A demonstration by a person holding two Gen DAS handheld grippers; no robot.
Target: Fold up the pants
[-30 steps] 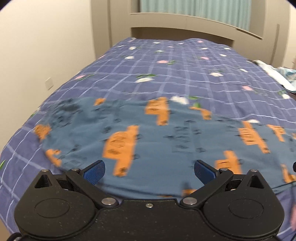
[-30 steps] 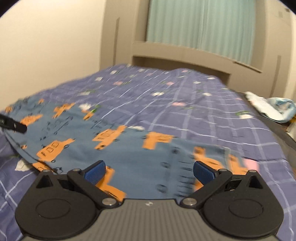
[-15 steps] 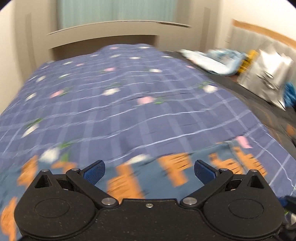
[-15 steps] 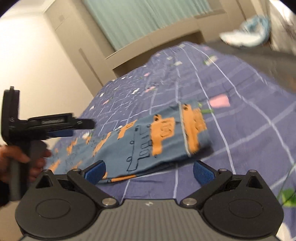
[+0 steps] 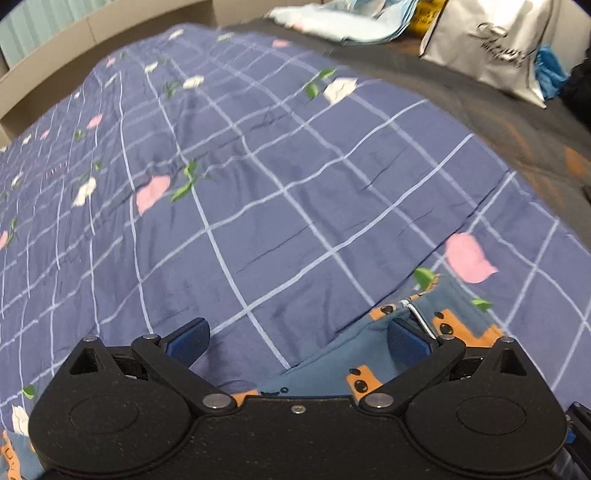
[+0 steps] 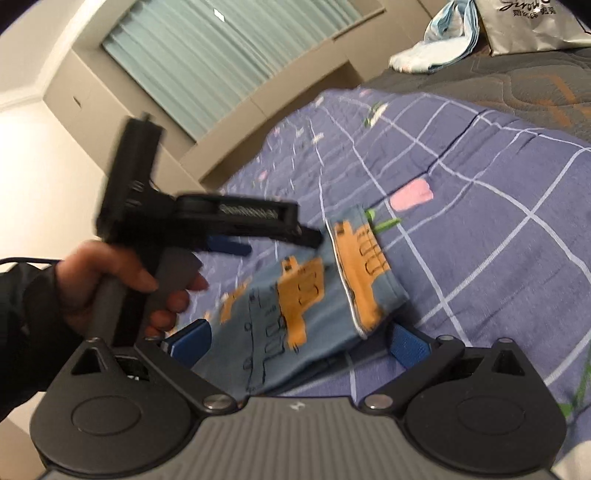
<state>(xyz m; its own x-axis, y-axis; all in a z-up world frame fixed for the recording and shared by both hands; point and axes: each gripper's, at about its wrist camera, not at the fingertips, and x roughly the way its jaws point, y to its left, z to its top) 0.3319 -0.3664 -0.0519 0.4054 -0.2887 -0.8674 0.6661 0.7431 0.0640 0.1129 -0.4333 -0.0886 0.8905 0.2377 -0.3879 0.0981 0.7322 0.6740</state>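
Down at the near edge of the bed (image 5: pixel 280 192), the pants (image 6: pixel 306 295) lie flat on the purple checked cover, blue cloth with orange truck prints, one hemmed end pointing toward the far right. Both tools hang over that end. From its own camera the left gripper (image 5: pixel 297 338) has its jaws spread wide with nothing between them, the cloth lying under its right pad. The right gripper (image 6: pixel 299 341) is just as wide and empty, the pant end below and ahead of it. The person's left hand (image 6: pixel 122 291) shows on the handle, left of the pants.

This looks like the approach to a grasp, with no fold begun on this end. The next move likely calls for each gripper to drop onto a corner of the hem, pinch the cloth without snagging the cover beneath, then lift and carry it over.

Far right on the dark mattress sit a silver bag (image 5: pixel 495 48) and light blue laundry (image 5: pixel 343 22), well apart. Nothing blocks the fold path.
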